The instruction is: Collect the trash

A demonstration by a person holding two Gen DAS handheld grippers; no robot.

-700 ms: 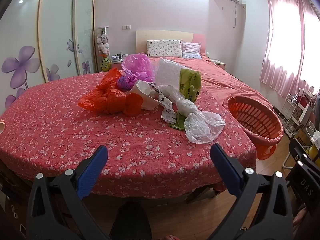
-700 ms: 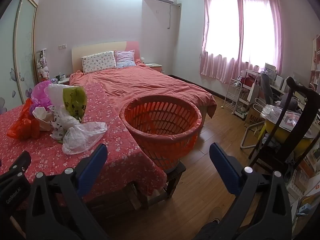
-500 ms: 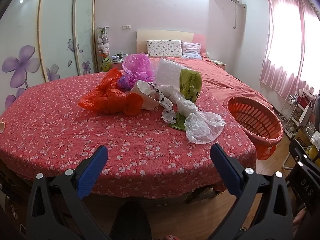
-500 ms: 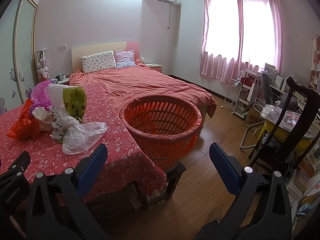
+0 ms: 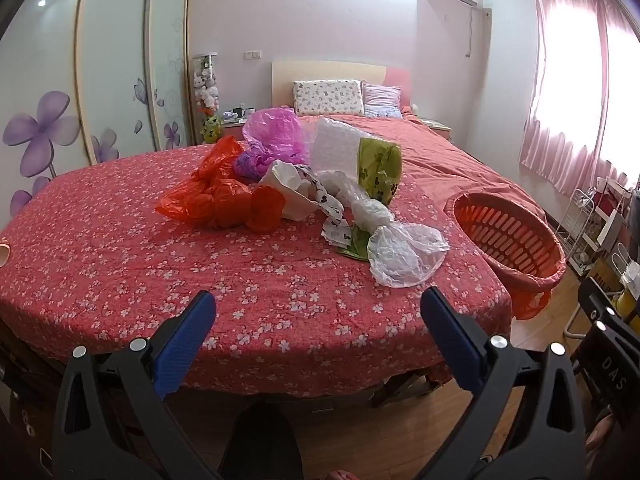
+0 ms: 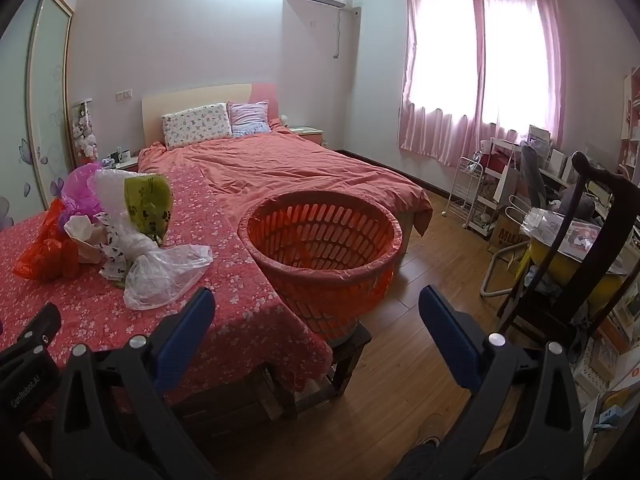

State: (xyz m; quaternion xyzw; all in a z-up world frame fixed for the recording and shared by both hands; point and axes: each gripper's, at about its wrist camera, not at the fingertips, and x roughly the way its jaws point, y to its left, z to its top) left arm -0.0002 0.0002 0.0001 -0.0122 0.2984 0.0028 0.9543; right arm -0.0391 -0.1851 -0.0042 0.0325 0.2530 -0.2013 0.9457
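Both claws were held back from the work, fingers spread apart and gripping nothing: the left claw (image 5: 318, 324) faced the red floral-cloth surface (image 5: 120, 256), the right claw (image 6: 316, 320) faced the orange slotted plastic basket (image 6: 320, 236). That split looked deliberate, 1 claw aimed at the pile and 1 at the place it should go.

The trash lay heaped near the middle of the surface. In the left view, the crumpled clear plastic bag (image 5: 404, 256) sat nearest, at about 1 o'clock from the left claw. Behind it lay the twisted white film (image 5: 366, 208), the green paw-print bag (image 5: 378, 170) standing upright, the white bubble wrap (image 5: 334, 148), the pink plastic bag (image 5: 274, 136) and the red plastic bags (image 5: 224, 200) at 11 o'clock. The basket (image 5: 508, 236) stood just beside the surface's edge at 2 o'clock, probably so each piece needs only a short carry.

The right view alone showed the basket lined, empty and perched on a dark wooden stool (image 6: 352, 344), so collecting seemed not yet begun. Only the left view showed the whole pile clearly.
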